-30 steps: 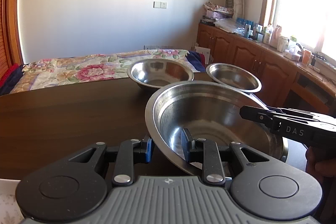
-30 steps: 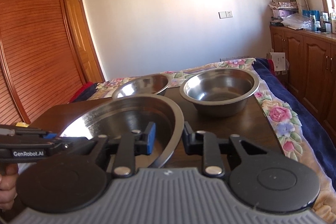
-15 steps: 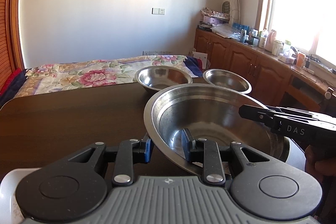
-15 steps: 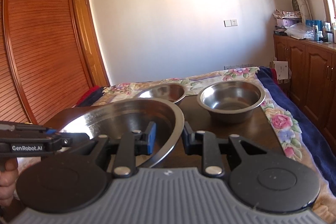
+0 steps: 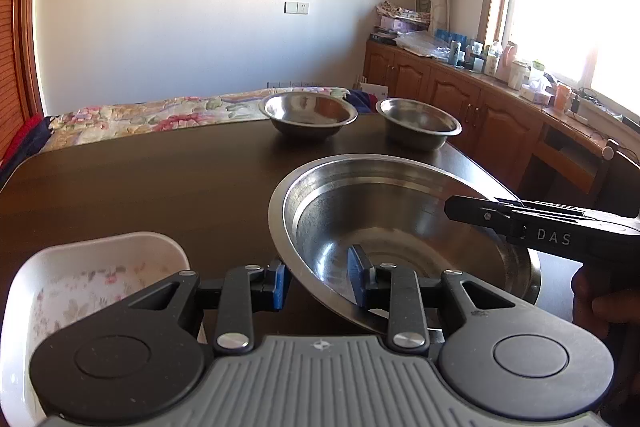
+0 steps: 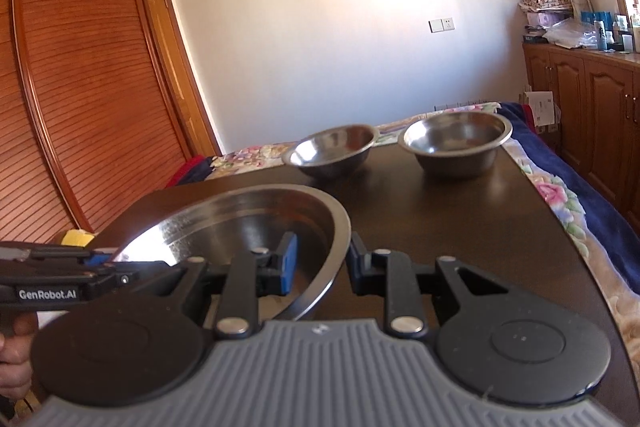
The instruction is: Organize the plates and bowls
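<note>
A large steel bowl [image 5: 400, 219] hangs tilted over the dark table [image 5: 140, 187], gripped on opposite sides of its rim. My left gripper [image 5: 318, 283] has the near rim between its blue pads and its jaws are opening. My right gripper [image 6: 320, 263] is shut on the bowl [image 6: 248, 219] at its right rim, and its fingers [image 5: 472, 211] reach over the bowl in the left wrist view. Two smaller steel bowls [image 5: 308, 111] [image 5: 418, 121] stand apart at the table's far edge. A white floral dish [image 5: 92, 279] sits at lower left.
Beyond the table lies a bed with a floral cover [image 5: 140, 115]. Wooden cabinets [image 5: 460, 95] with bottles on top line the right wall under a window. A slatted wooden wardrobe [image 6: 60, 87] stands at the left. A hand [image 6: 16, 351] holds the left gripper's handle.
Both grippers have drawn back toward the near side of the table with the large bowl. The two small bowls now look farther off, and the white dish has come into view.
</note>
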Tool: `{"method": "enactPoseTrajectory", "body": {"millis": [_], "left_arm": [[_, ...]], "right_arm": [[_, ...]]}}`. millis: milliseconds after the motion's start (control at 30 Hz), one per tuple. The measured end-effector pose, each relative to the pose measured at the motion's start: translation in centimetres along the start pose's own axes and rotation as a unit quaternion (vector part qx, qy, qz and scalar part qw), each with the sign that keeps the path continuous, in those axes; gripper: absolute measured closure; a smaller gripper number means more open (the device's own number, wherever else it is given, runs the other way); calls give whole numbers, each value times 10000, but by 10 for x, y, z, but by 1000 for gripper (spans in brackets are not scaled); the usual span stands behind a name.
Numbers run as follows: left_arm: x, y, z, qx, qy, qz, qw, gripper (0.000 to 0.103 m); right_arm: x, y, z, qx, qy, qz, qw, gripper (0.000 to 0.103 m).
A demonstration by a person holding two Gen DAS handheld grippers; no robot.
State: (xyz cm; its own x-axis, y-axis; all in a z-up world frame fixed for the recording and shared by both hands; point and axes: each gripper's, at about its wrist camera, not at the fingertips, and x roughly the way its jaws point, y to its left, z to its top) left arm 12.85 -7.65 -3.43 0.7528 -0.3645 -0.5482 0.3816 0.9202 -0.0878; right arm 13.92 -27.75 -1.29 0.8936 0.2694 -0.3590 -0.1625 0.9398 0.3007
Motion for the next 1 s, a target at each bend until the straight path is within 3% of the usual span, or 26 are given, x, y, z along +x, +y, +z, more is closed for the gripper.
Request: {"method": "enactPoseTrajectory", "body": {"millis": [1000], "left_arm": [[1, 2, -14, 80, 204, 95, 9997, 70]], "right_arm": [[-5, 15, -8, -378, 366, 25, 9986, 74]]}}
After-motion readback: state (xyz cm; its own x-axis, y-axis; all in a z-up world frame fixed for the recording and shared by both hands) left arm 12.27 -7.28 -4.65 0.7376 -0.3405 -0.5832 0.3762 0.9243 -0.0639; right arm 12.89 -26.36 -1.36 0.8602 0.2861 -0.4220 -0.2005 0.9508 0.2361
